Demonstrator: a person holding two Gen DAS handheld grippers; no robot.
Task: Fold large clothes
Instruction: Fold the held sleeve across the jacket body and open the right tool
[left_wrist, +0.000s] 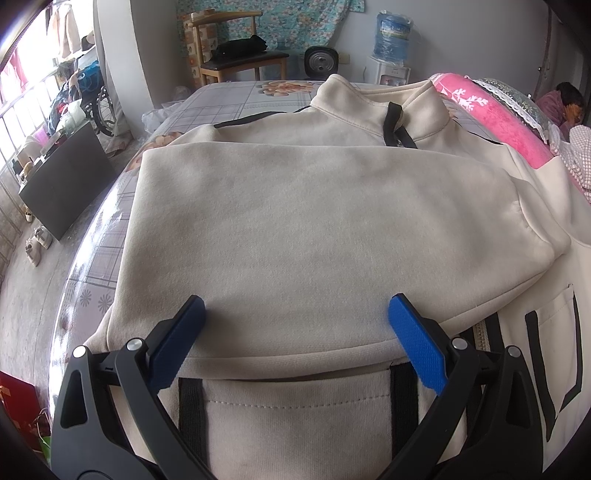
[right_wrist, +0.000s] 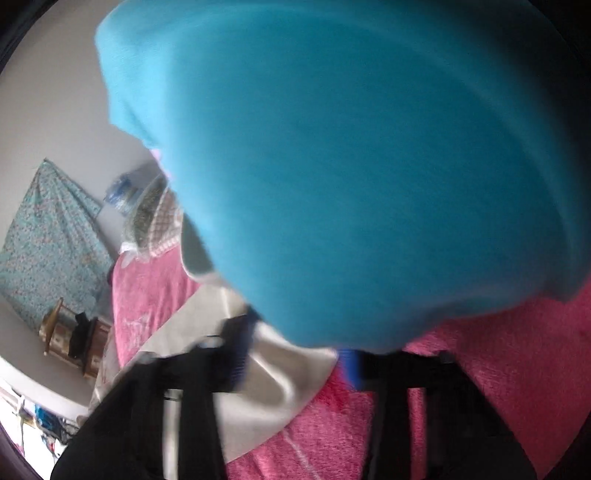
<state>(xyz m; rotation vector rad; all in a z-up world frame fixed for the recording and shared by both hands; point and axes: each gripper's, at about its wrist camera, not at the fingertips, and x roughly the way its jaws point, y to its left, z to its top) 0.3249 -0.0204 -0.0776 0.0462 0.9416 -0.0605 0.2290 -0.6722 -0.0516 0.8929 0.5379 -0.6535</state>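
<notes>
Cream jacket: soft fleece with black trim and stand collar, spread on the bed, one panel folded across the chest.
Left gripper: blue ribbed pads spread wide, hovering at the near hem, pinching nothing.
Right gripper: blurred; cannot tell spread or grip.
Right view only: turquoise knit cloth, pink plush blanket.

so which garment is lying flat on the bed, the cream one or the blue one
The cream jacket, spread flat on the bed with one side folded over. The blue garment hangs in front of the right camera.
</notes>
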